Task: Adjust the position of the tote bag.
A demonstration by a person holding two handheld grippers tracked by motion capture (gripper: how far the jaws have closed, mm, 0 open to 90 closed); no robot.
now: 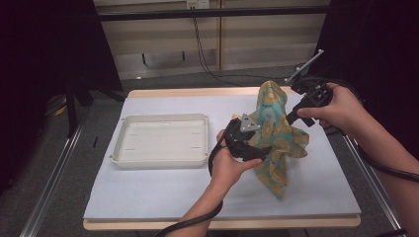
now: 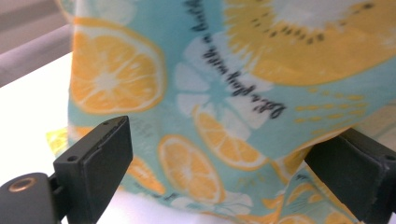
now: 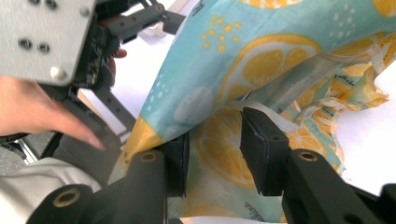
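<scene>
A teal cloth (image 1: 276, 133) printed with orange citrus slices is lifted off the table at the right, its lower corner reaching down to the mat. My right gripper (image 1: 292, 117) comes in from the right and is shut on a bunched fold of the cloth (image 3: 261, 60); in the right gripper view the fabric fills the gap between the right gripper's (image 3: 217, 140) jaws. My left gripper (image 1: 259, 148) is at the cloth's left side, mid-height. In its own view the left gripper (image 2: 224, 149) stands open, with the cloth (image 2: 210, 93) hanging between the wide-set jaws and the pads clear of it.
A white shallow tray (image 1: 158, 160) with nothing in it sits at the left of the white mat (image 1: 173, 192) that covers the table. The left hand (image 3: 37, 112) and its gripper's grey plate (image 3: 42, 37) show close by in the right gripper view.
</scene>
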